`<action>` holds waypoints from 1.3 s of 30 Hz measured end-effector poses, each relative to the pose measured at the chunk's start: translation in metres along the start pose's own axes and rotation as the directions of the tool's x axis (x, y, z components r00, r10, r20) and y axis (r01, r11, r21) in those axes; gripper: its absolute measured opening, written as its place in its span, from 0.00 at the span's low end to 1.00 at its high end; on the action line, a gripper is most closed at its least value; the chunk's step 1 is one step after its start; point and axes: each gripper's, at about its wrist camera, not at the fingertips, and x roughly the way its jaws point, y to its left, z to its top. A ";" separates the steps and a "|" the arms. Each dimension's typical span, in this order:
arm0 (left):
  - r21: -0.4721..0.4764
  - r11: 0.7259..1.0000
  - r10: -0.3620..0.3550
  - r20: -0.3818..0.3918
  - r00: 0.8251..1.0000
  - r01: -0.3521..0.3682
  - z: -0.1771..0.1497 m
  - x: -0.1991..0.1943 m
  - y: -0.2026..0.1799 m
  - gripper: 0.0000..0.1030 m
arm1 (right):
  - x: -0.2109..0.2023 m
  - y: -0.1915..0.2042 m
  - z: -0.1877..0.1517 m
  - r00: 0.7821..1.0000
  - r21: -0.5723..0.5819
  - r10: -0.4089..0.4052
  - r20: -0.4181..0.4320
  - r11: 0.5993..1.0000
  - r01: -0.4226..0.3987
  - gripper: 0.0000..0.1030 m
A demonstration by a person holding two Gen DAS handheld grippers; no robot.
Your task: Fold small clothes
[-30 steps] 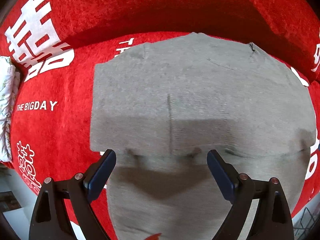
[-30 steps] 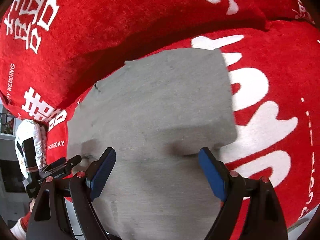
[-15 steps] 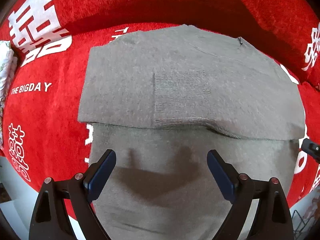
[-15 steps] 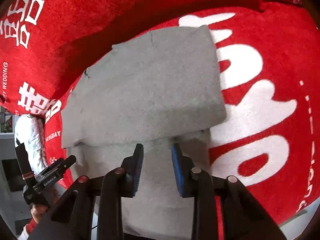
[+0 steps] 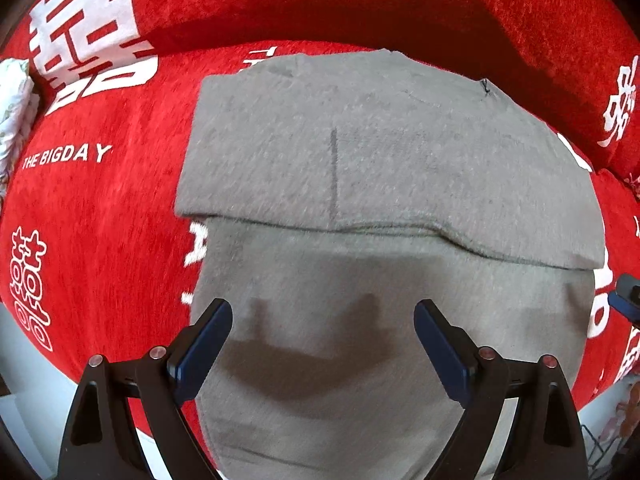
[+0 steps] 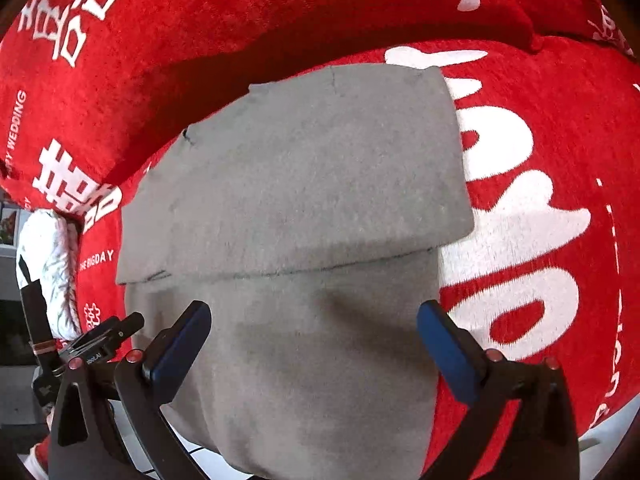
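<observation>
Grey folded garment [image 5: 380,160] beyond and beneath both grippers' jaws, spread wide, grasping nothing

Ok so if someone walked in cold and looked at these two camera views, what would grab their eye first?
First, the bright red sofa cover printed with big white characters, filling both views. Next, the grey knitted garment spread across it, its far part folded toward the cameras into a thick flap whose edge crosses the middle. Then the left gripper and right gripper, both open above the garment's near part, holding nothing.
</observation>
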 end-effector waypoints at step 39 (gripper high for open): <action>-0.075 0.980 -0.198 -0.269 0.943 0.185 -0.196 0.053 0.087 0.74 | 0.070 -0.104 -0.244 0.904 0.411 0.305 -0.300 0.896 -0.165 0.44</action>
